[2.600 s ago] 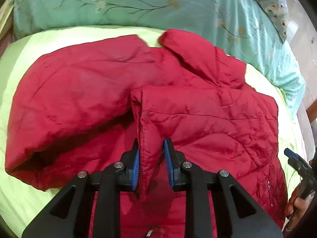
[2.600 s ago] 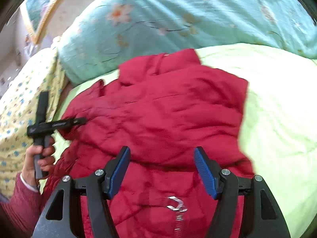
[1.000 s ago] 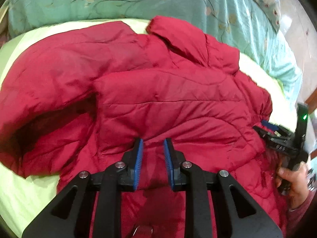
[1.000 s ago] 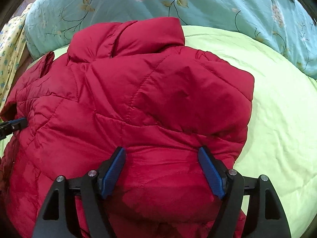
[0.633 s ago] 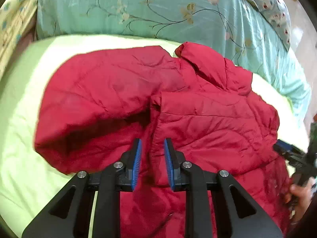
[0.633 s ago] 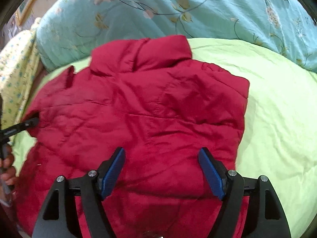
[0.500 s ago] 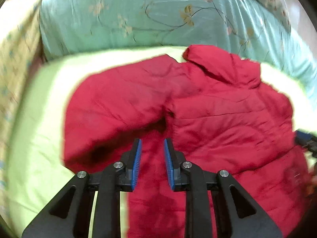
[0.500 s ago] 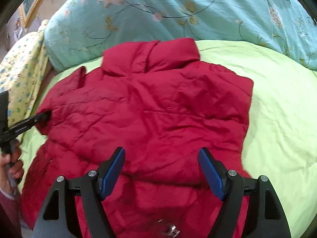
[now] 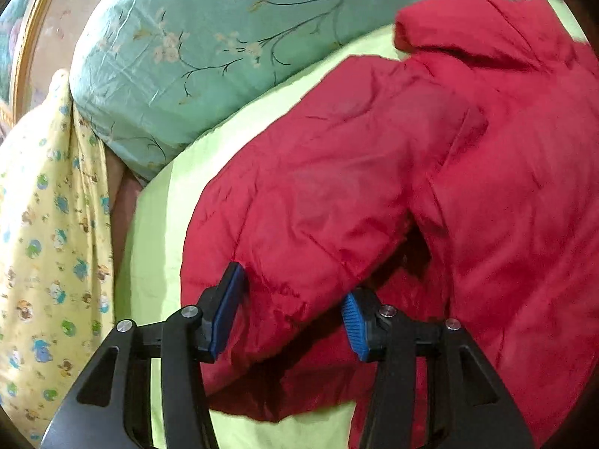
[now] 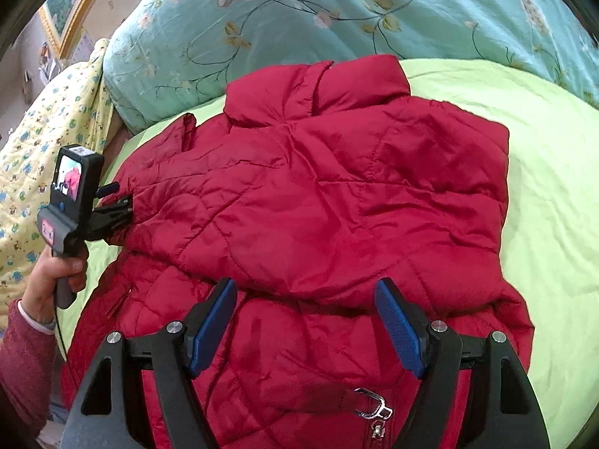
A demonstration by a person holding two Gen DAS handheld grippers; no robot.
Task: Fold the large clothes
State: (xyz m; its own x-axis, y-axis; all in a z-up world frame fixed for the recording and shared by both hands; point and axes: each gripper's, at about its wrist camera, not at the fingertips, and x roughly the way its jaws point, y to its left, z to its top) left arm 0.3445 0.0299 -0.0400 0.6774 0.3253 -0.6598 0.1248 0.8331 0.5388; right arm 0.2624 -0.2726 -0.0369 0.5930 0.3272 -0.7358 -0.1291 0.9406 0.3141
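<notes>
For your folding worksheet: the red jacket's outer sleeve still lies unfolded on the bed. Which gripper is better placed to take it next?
Left. The left gripper is open with the sleeve between its fingers; the right gripper hovers open over the jacket body.

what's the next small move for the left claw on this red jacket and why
Probably close the left claw on the sleeve and carry it across the body. It is open with the sleeve's end between its pads, and that sleeve still lies spread out over the green sheet. In the right wrist view the red jacket already has its other side folded in.
</notes>
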